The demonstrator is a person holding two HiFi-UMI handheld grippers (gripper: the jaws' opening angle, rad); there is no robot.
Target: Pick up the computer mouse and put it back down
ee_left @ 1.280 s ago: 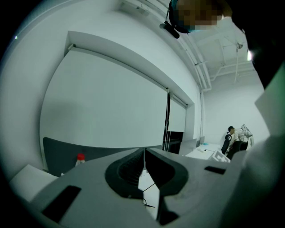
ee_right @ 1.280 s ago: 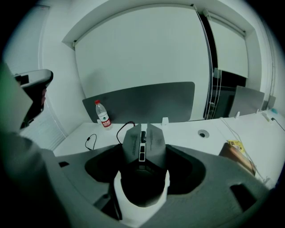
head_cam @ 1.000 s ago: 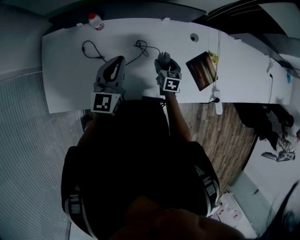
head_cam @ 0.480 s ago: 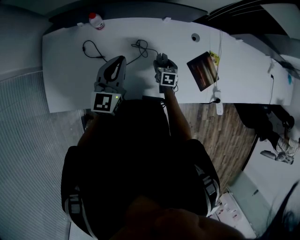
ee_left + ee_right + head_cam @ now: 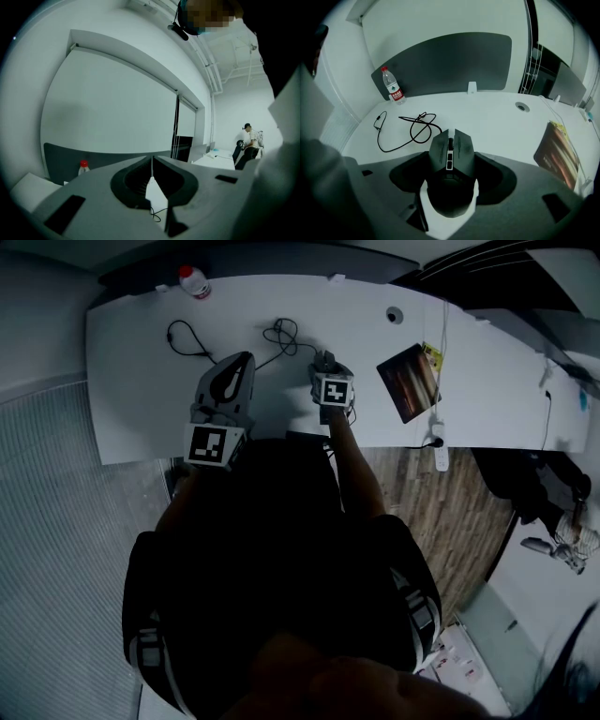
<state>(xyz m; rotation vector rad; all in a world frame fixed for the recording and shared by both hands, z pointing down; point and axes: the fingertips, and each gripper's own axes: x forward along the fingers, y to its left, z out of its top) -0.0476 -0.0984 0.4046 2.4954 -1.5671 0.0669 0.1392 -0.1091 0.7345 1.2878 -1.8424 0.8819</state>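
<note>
Clamping computer mouse (image 5: 451,154) in right gripper (image 5: 330,381) jaws, centre frame; best lowered level onto tabletop (image 5: 497,122); left gripper (image 5: 151,172) jaws closed, empty.

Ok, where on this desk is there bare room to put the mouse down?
Widest bare patch: between the mouse, held in the right gripper, and the dark pad, back to the grommet. The left end of the desk, nearer than the bottle, is also bare. Crowded: the tangled cable ahead-left of the mouse.
</note>
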